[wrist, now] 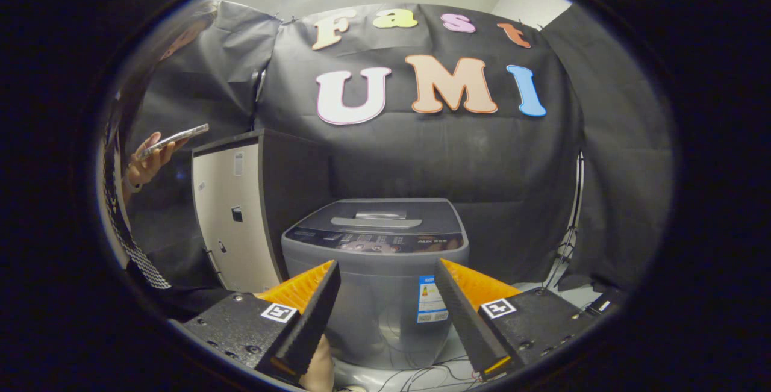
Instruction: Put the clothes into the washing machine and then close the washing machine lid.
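**Operator:** My gripper (385,295) sits at lower centre of the frame, fingers spread wide with nothing between them. Through the gap I see the front wall of the washing machine (376,295), standing beyond the fingertips at centre frame.

**Supervisor:** Lid status?

**Operator:** The lid (376,214) lies flat and closed on top, with its handle recess facing me, above the control panel (373,241). I see no clothes out in the booth. That fits two cases: clothes loaded and lid shut after them, or lid shut with the clothes somewhere I cannot see. I cannot tell which.

**Supervisor:** Handling guidance?

**Operator:** For any work on the lid, I judge the handle recess the right contact point; I would come in from above, keep the fingers off the panel, and move the lid slowly.

**Supervisor:** Surroundings?

**Operator:** A cabinet (232,217) stands just left of the machine. At upper left, a person's hand (144,163) holds a phone (174,139). Cables (433,374) trail on the floor at lower centre.
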`<state>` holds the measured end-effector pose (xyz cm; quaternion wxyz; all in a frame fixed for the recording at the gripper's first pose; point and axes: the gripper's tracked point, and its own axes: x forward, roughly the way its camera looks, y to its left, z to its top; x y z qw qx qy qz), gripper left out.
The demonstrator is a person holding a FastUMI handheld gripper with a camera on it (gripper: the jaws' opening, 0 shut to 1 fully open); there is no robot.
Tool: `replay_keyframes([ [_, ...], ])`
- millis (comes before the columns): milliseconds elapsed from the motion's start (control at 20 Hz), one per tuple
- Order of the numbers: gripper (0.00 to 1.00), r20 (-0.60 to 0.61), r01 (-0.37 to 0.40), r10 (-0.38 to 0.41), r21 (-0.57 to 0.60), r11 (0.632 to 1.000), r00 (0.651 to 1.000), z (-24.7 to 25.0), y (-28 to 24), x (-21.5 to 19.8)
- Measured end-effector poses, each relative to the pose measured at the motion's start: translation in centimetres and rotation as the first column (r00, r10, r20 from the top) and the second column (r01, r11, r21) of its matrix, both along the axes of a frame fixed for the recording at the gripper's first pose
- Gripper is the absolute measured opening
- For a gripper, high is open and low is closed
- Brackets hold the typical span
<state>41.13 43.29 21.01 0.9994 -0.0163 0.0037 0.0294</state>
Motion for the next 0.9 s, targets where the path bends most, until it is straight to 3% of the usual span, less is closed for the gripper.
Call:
replay_keyframes([
  [900,0.95,0.011,0.006,-0.006,-0.001,1.0,1.0,0.25,-0.14,-0.22],
])
